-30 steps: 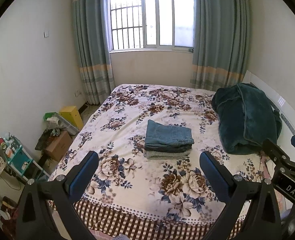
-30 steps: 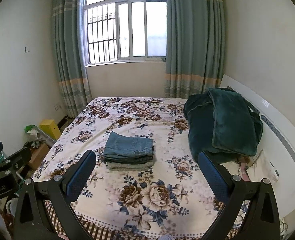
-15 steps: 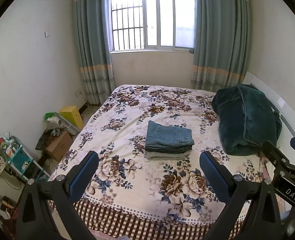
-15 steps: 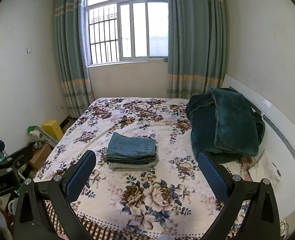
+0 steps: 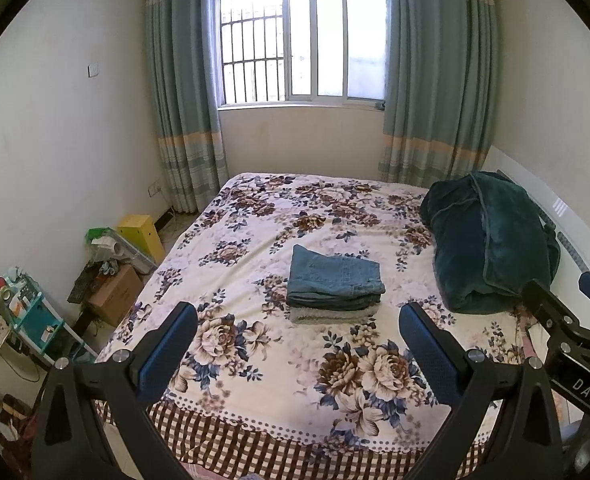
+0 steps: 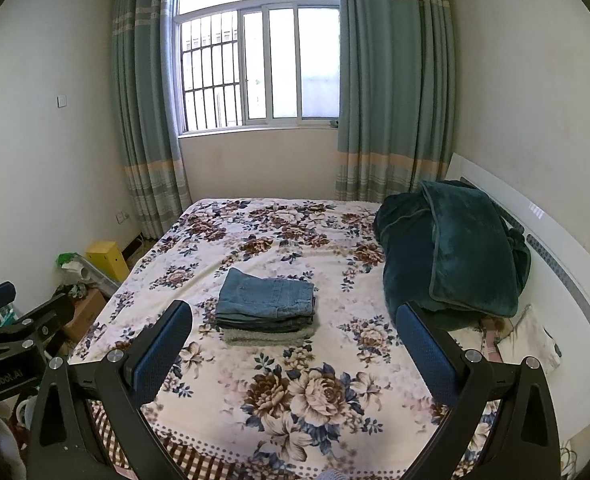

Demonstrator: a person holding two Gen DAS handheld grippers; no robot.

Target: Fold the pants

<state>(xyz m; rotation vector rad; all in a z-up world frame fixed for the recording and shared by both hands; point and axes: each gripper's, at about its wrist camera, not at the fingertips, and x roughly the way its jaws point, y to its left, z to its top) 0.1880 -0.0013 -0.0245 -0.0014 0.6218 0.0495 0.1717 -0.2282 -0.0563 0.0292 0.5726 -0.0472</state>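
**On the bed, a folded stack between two idle grippers**

Midway across the floral bedspread [image 5: 255, 360] lie the folded blue jeans [image 5: 335, 278], a tidy rectangle resting on a folded grey garment [image 5: 327, 315] that peeks out beneath the near edge. The stack's long axis runs side to side, roughly from 9 to 3 o'clock as I face the window [image 5: 301, 46]; the layered fold edges face the foot of the bed, and a stitched seam shows on the top panel. At about 2 o'clock from the jeans sits a heaped dark green blanket [image 5: 491, 240] against the white headboard [image 6: 555, 264]. Off at 9 to 10 o'clock, on the floor by the wall, are a yellow box [image 5: 141, 232] and a cardboard box [image 5: 115, 294].

Nearest me, the left gripper [image 5: 297, 332] hangs above the bed's foot, jaws spread wide and holding nothing. The right gripper [image 6: 293, 332] hovers beside it, its blue-padded jaws likewise wide apart, well clear of the jeans.
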